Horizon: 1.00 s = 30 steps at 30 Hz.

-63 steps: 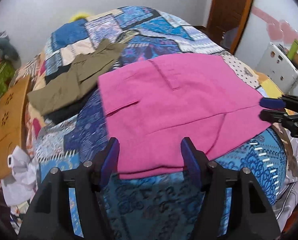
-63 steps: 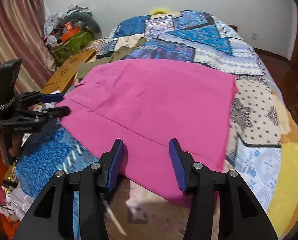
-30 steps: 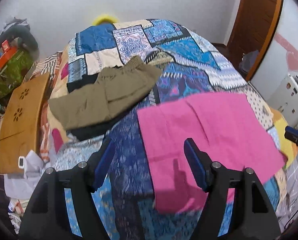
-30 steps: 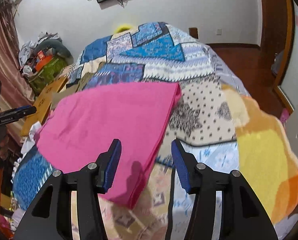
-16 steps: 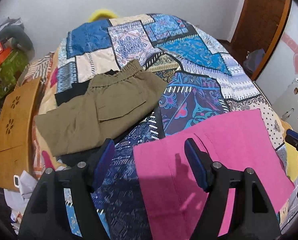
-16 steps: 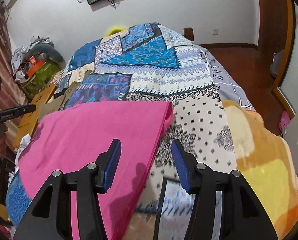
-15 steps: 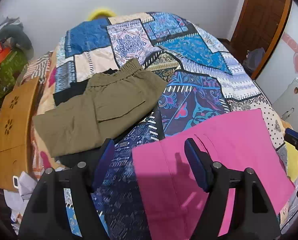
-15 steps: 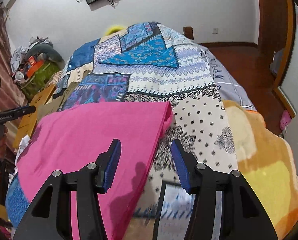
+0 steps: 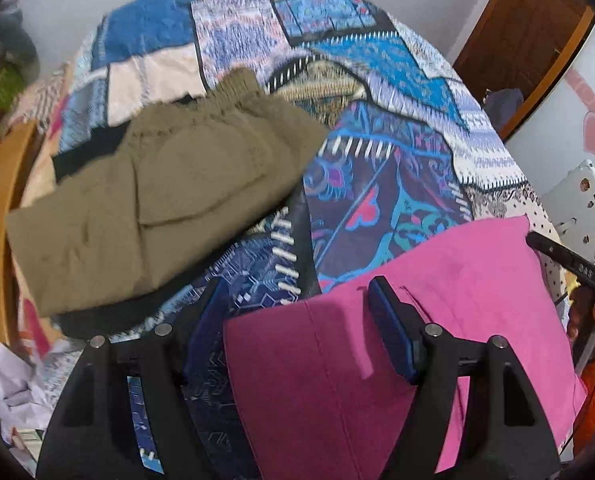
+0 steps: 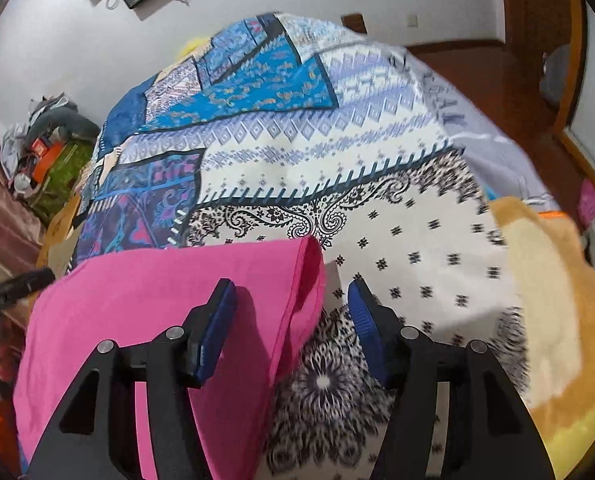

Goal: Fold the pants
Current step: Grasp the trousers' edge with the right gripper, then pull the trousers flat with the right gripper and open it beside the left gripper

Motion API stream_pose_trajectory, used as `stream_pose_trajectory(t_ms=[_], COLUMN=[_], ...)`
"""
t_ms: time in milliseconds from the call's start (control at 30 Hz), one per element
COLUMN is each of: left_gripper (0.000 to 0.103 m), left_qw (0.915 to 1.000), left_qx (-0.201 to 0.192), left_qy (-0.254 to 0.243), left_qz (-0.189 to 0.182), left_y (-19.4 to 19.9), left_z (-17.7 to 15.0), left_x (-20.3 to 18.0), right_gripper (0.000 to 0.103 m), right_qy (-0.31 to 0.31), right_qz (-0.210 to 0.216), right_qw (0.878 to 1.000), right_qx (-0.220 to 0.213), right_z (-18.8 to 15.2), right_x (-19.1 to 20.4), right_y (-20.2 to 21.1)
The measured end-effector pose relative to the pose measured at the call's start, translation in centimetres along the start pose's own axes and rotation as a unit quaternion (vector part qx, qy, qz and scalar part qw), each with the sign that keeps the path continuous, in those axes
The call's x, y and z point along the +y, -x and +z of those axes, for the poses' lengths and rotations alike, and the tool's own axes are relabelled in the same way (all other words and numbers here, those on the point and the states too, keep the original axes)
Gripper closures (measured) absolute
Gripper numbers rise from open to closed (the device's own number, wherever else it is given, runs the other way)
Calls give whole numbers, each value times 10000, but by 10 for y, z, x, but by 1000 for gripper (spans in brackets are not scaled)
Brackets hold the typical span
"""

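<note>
Now my left hand-held gripper (image 9: 293, 312) has travelled from the near hem of the pink pants (image 9: 437, 320) to their far left corner. Its jaws are spread wide, and that corner's edge lies between them with neither pad pressing on the cloth. My right hand-held gripper (image 10: 291, 300) has shifted likewise to the far right corner of the pink pants (image 10: 157, 300). Its jaws are opening; the rounded fold edge sits between them, apart from both pads.

Location of the work piece: the pink pants lie flat on the patchwork bed cover (image 10: 377, 184), already doubled into a compact rectangle, on the near part of the bed. A folded olive garment (image 9: 157, 200) rests on a dark one further up the bed, well apart from the pink piece. The bed cover shows between the two garments.

Meaning for the task: both tools have left the near edge and now straddle the two far corners. I judge the next step to be a pinch at each corner, followed by drawing the far edge toward me for a further fold. Neither corner is gripped yet.
</note>
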<state>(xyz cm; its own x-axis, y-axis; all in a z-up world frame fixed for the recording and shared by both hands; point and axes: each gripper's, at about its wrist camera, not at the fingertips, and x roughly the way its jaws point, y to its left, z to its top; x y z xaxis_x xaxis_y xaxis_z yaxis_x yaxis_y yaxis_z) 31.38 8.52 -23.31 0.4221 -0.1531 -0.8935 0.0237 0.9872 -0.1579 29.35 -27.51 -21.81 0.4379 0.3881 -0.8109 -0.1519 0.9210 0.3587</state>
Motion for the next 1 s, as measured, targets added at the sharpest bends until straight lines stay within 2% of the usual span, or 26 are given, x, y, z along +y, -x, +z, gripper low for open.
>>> stream_pose_trajectory(t_ms=[200,233,367,433,500,633,800,900,1000], left_gripper=[33,37,45,51,52,53,52,52,52], left_qw=[9998,9998,9998,9996,9989,9972,9962,9958,9942], left_qx=[54,64,18,-51,-147,-242,-347,-387,-550], left_qy=[-162,-167,-172,-222,-333,-473,-394,-264,-238], left_qz=[-44,-41,99,150,301,530,689,790,898], left_y=[-6,-6,-4,-1,1,5,13,23,43], left_z=[-7,-7,-12,-17,-21,-25,-30,-32,-32], left_x=[1,2,6,6,2,-3,0,4,8], right_gripper=[50,59,77,92,95,97,97,94,85], right_qy=[28,39,161,392,621,836,978,1004,1011], right_qz=[210,262,378,145,-64,-391,-568,-663,-621], right_qw=[9996,9995,9988,9988,9977,9954,9932,9921,9925], right_qx=[161,195,278,242,244,243,280,362,289], right_z=[2,2,3,3,3,0,-1,-1,1], right_x=[-1,-1,1,7,13,15,18,22,30], right_y=[-17,-19,-22,-20,-23,-25,-20,-10,8])
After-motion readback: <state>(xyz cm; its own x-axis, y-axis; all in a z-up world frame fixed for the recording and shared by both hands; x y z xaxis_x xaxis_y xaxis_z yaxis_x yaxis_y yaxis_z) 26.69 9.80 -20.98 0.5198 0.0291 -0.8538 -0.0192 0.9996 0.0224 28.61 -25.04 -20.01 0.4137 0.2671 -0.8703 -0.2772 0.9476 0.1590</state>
